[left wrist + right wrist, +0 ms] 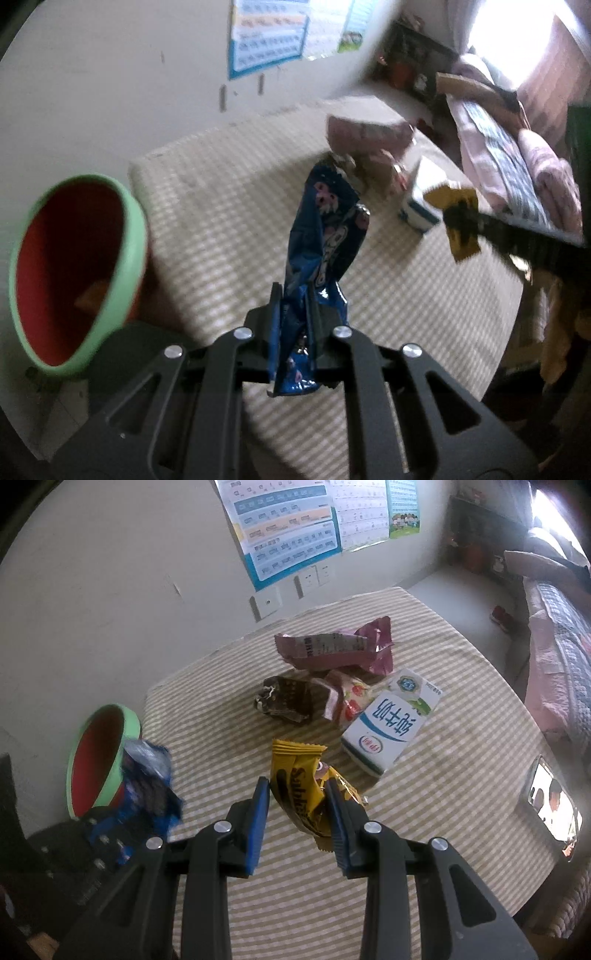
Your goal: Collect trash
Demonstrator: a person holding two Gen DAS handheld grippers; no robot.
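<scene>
Two wrappers (321,254) (301,790) — between closed tongs (295,314) (297,794)

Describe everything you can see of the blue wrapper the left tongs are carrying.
The blue wrapper is a crumpled, glossy foil-like snack packet, dark blue with pink and white print, too blurred to read. It is pinched near its lower end by the left tongs, with a short tail hanging below the grip and the longer part standing up beyond the fingertips. It is lifted clear of the striped tablecloth. In the right wrist view it sits next to the green-rimmed red bin, not yet inside.
</scene>
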